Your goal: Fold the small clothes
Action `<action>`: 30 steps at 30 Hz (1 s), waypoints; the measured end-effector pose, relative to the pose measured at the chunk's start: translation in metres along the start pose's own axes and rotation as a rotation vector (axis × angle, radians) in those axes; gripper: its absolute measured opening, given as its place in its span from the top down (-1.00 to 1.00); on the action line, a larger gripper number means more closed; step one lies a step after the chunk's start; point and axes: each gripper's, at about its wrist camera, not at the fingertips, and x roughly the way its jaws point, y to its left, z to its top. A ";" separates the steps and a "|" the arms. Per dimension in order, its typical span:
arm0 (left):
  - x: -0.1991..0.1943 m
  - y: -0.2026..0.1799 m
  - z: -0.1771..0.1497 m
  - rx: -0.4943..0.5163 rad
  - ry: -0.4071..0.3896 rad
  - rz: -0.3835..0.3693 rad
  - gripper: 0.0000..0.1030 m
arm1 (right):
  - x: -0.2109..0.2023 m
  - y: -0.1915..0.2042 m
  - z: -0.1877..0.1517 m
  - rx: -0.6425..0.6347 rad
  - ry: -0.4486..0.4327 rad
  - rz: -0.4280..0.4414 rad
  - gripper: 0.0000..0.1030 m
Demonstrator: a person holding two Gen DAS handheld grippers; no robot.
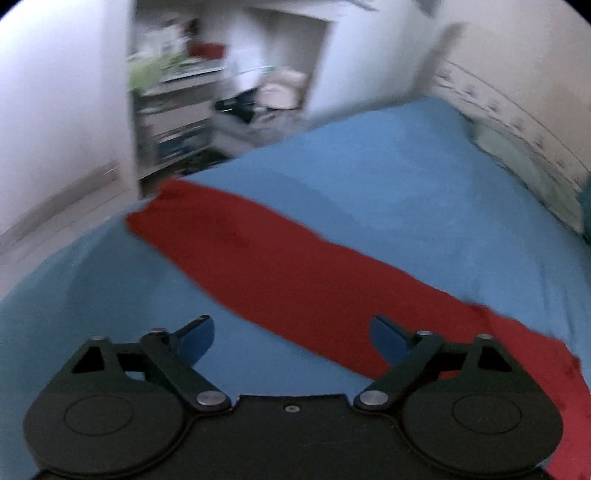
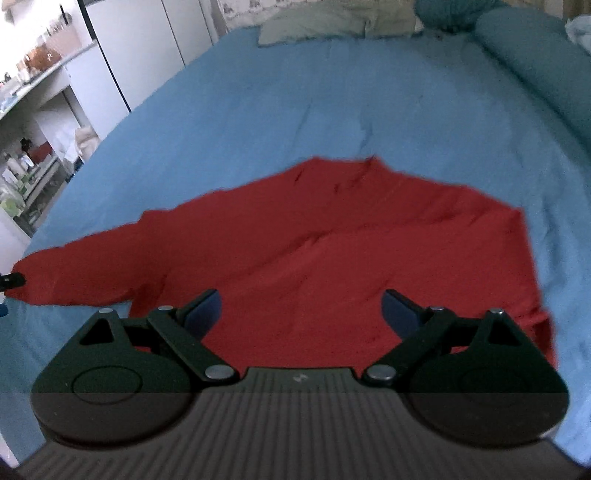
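left wrist view: pretty blurry, but the left gripper [image 1: 291, 338] has its jaws spread wide with nothing between them. a long red sleeve [image 1: 280, 266] lies stretched out diagonally across the blue bedsheet [image 1: 388, 192], running from upper left to lower right just past the fingertips. shelves [image 1: 173, 96] smear by in the background

right wrist view: the right gripper [image 2: 301, 314] is spread wide too, pinching nothing, hanging over the red top [image 2: 351, 251], which is laid flat on the sheet with one sleeve out to the left. a greenish pillow [image 2: 332, 22] sits at the far end of the bed
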 end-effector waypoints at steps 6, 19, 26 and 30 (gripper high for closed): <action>0.044 0.051 0.015 -0.139 0.031 0.049 -0.22 | 0.032 0.033 -0.008 -0.053 0.049 -0.022 -1.00; 0.071 0.034 0.030 -0.058 -0.076 0.139 0.86 | 0.055 0.047 -0.014 -0.099 0.016 -0.059 -1.00; 0.031 -0.026 0.034 0.043 -0.189 0.105 0.88 | 0.051 0.021 0.000 -0.033 -0.027 -0.067 -1.00; -0.015 -0.098 0.025 0.163 -0.257 -0.020 0.88 | 0.035 0.000 0.014 0.004 -0.065 -0.066 -1.00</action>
